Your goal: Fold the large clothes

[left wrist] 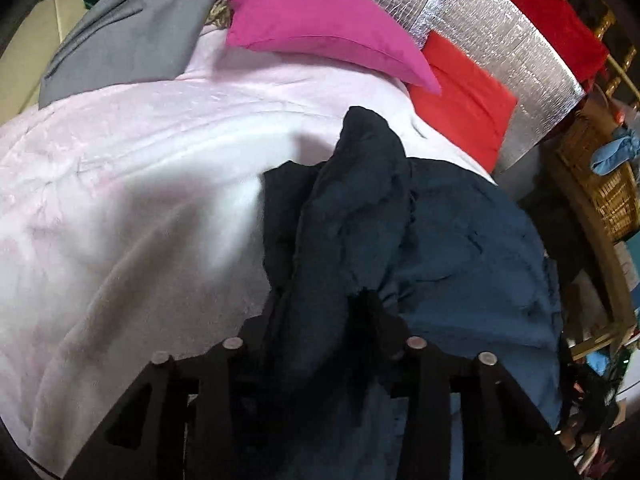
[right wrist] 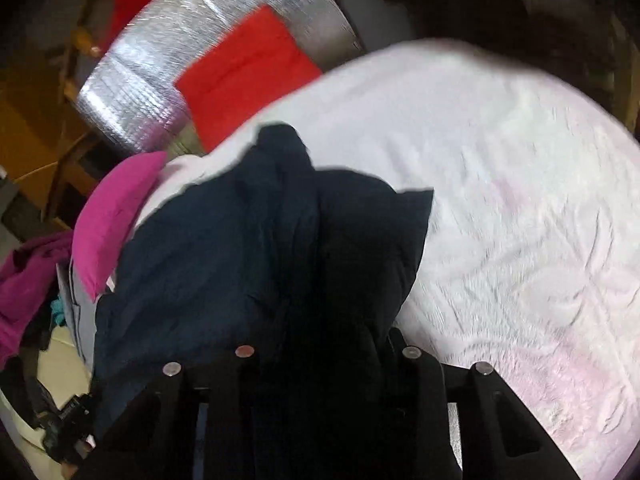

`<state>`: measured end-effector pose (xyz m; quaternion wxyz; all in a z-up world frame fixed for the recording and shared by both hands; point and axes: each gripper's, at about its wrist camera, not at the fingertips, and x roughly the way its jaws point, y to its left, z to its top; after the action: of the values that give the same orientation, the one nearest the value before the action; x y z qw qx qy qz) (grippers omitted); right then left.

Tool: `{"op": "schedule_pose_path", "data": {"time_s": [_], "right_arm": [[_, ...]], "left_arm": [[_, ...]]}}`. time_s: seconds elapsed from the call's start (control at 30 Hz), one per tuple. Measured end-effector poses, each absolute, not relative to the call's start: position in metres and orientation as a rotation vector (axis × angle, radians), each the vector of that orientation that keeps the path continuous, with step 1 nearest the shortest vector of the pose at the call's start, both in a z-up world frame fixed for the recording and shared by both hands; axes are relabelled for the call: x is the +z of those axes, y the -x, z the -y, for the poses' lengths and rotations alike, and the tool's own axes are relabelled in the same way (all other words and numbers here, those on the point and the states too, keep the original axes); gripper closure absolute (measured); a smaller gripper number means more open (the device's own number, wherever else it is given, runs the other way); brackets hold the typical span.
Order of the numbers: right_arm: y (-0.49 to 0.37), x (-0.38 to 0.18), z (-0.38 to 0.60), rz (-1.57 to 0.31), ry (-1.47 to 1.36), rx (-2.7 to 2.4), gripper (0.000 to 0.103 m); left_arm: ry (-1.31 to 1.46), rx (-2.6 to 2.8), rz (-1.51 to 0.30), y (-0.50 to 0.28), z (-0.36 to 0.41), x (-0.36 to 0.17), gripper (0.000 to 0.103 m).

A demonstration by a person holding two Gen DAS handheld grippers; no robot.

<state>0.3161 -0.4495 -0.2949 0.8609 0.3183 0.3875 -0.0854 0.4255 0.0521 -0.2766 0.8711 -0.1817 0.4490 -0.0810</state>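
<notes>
Navy garment (left wrist: pixel 460 248): bunched on the pale pink bedspread (left wrist: pixel 140 168), long axis running 6 to 12 o'clock in both wrist views. Left gripper (left wrist: pixel 320 344): low at 6 o'clock, pointing forward, fingers clamped on a gathered navy ridge. Right gripper (right wrist: pixel 324 352): same pose, cloth filling its jaws. Magenta pillow (left wrist: pixel 320 20) at 12 o'clock; red pillow (left wrist: pixel 464 100) and silver foil panel (left wrist: pixel 500 40) at 1 o'clock.

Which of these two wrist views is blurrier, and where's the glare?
Right wrist view is blurrier: the pale pink blanket and red cushion smear. Left wrist view is sharper; glare sits on the silver foil panel, and the navy garment loses detail in shadow.
</notes>
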Motion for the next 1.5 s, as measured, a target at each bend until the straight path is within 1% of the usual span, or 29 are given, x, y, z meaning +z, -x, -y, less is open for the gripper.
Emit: {"op": "schedule_pose_path", "data": {"time_s": [0.03,0.13,0.2,0.27,0.3,0.33,0.4,0.47,0.5,0.53,0.57,0.6,0.63,0.77,0.87,0.93,1.03,1.07,1.17,1.27,1.4,1.5], "right_arm": [[-0.314,-0.292,0.452,-0.812,-0.681,-0.181,0.063],[-0.3,-0.277,0.455,-0.797,-0.699,-0.196,0.059],[-0.286,-0.263,0.454,-0.765,-0.659,-0.228,0.059],[-0.268,-0.249,0.451,-0.707,-0.623,-0.241,0.05],[-0.261,-0.239,0.447,-0.679,-0.617,-0.231,0.039],[-0.25,-0.23,0.443,-0.646,-0.613,-0.217,0.033],[-0.234,-0.219,0.435,-0.596,-0.604,-0.187,0.033],[-0.231,-0.211,0.428,-0.587,-0.604,-0.115,0.033],[-0.23,-0.213,0.422,-0.61,-0.606,-0.076,0.037],[-0.236,-0.213,0.417,-0.628,-0.603,-0.057,0.05],[-0.235,-0.215,0.41,-0.651,-0.589,-0.046,0.057],[-0.237,-0.218,0.403,-0.686,-0.564,-0.045,0.066],[-0.24,-0.221,0.397,-0.715,-0.547,-0.038,0.067],[-0.243,-0.24,0.385,-0.794,-0.526,-0.06,0.067],[-0.26,-0.268,0.386,-0.923,-0.521,-0.133,0.067],[-0.271,-0.279,0.384,-0.974,-0.523,-0.134,0.067],[-0.263,-0.266,0.381,-0.941,-0.515,-0.137,0.066],[-0.258,-0.26,0.379,-0.912,-0.518,-0.126,0.065],[-0.25,-0.241,0.366,-0.837,-0.481,-0.057,0.065],[-0.25,-0.236,0.346,-0.814,-0.467,0.007,0.065],[-0.265,-0.249,0.319,-0.849,-0.433,0.05,0.064],[-0.29,-0.272,0.305,-0.971,-0.389,0.009,0.063]], "left_arm": [[0.362,-0.154,-0.935,-0.423,-0.052,-0.274,0.053],[0.289,-0.112,-0.886,-0.409,-0.053,-0.258,0.047],[0.254,-0.09,-0.837,-0.396,-0.053,-0.246,0.036],[0.219,-0.077,-0.781,-0.378,-0.052,-0.235,0.029],[0.207,-0.076,-0.767,-0.368,-0.051,-0.231,0.028],[0.206,-0.083,-0.763,-0.357,-0.049,-0.229,0.028],[0.228,-0.109,-0.778,-0.34,-0.046,-0.23,0.028],[0.259,-0.143,-0.807,-0.333,-0.044,-0.233,0.028],[0.278,-0.155,-0.833,-0.331,-0.042,-0.236,0.028],[0.301,-0.162,-0.866,-0.329,-0.04,-0.242,0.028],[0.322,-0.166,-0.892,-0.328,-0.039,-0.247,0.028],[0.35,-0.171,-0.919,-0.326,-0.039,-0.252,0.028],[0.368,-0.163,-0.943,-0.324,-0.039,-0.257,0.028],[0.367,-0.097,-0.957,-0.332,-0.038,-0.268,0.028],[0.278,-0.081,-1.049,-0.351,-0.024,-0.287,0.026],[0.268,-0.068,-1.043,-0.351,-0.021,-0.286,0.026],[0.212,-0.048,-0.995,-0.344,-0.017,-0.276,0.026],[0.185,-0.043,-0.967,-0.34,-0.014,-0.27,0.026],[0.093,-0.063,-0.858,-0.327,-0.001,-0.25,0.026],[0.037,-0.097,-0.788,-0.321,0.011,-0.238,0.026],[-0.002,-0.117,-0.78,-0.324,0.024,-0.238,0.026],[-0.022,-0.122,-0.779,-0.322,0.027,-0.238,0.026]]}}
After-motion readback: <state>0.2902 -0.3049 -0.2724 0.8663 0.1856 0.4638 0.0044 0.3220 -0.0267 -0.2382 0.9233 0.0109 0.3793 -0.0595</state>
